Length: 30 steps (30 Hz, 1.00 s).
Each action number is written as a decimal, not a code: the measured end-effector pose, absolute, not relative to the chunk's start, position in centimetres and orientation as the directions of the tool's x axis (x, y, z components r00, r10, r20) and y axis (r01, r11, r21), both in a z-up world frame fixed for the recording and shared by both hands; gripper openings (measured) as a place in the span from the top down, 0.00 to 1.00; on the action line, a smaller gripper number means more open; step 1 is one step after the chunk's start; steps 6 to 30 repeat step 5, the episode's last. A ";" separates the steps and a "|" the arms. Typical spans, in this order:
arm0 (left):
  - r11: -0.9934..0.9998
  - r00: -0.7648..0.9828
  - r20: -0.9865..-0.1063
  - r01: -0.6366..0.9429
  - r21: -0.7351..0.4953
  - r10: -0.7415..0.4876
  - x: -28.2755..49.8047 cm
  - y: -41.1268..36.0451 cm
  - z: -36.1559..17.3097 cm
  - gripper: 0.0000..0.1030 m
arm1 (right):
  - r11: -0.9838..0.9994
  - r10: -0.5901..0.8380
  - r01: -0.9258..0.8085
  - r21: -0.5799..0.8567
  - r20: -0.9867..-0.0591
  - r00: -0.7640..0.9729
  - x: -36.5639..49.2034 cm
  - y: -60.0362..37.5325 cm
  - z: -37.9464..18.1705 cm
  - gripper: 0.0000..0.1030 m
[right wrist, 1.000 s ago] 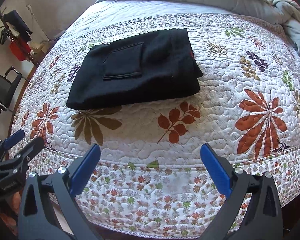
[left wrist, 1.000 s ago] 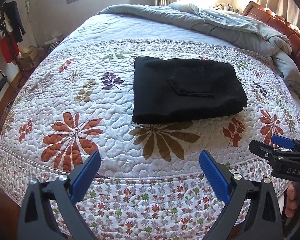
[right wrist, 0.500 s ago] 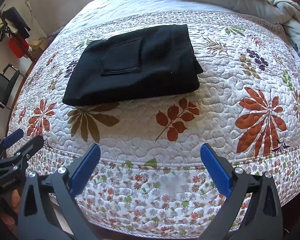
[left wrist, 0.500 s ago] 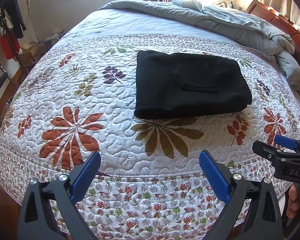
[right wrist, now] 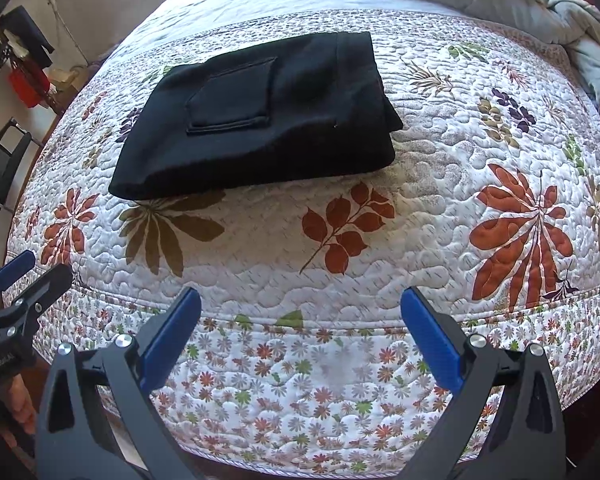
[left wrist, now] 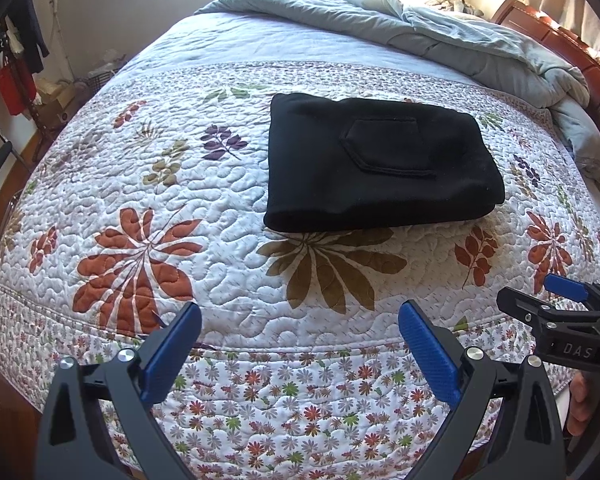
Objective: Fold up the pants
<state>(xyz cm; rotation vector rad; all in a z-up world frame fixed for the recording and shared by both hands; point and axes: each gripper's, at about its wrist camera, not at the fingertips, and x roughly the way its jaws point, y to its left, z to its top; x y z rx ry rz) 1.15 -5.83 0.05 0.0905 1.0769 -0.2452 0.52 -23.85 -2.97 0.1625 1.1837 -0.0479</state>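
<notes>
Lying folded on the quilt (left wrist: 204, 184), the pants (left wrist: 380, 168) are shown centre-right above the wide-spread, empty left gripper (left wrist: 300, 344) and upper left of the equally wide right gripper (right wrist: 300, 344), long axis crosswise, neither judged nearer.

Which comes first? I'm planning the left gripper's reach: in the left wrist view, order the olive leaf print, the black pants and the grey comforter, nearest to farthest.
From the left gripper:
1. Olive leaf print, just ahead on the quilt.
2. Black pants, folded, mid-bed.
3. Grey comforter, bunched at the far end.
</notes>
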 end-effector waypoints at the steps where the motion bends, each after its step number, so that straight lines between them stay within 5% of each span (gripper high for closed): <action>1: 0.970 0.446 -0.881 0.239 -0.050 -0.155 1.2 -5.8 0.0 0.04 | 0.987 0.048 0.126 0.103 -0.925 0.376 0.5 -23.9 -3.1 0.03; 30: 0.969 0.445 -0.883 0.242 -0.045 -0.152 1.1 -5.8 0.0 0.04 | 0.982 0.054 0.147 0.115 -0.929 0.366 0.4 -24.5 -3.5 0.03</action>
